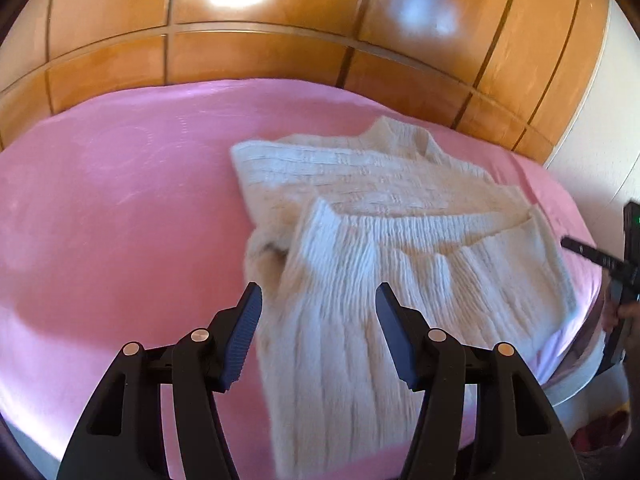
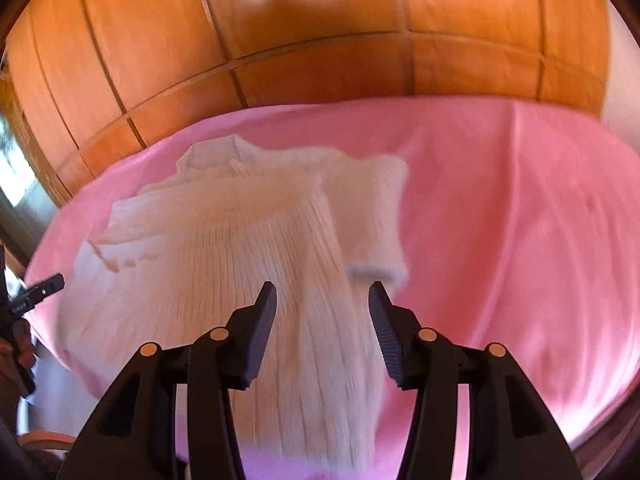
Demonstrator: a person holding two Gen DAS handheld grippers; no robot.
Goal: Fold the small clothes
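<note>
Left wrist view: my left gripper (image 1: 318,300) has its jaws apart with nothing pinched; the sweater (image 1: 400,220) lies on the pink bed (image 1: 120,200) just ahead and below, its near panel lying under the gap. Right wrist view: my right gripper (image 2: 322,300) is parted too, clear of the knit that runs beneath it. I'd say one fold is laid; next I need a fresh edge to pinch.
</note>
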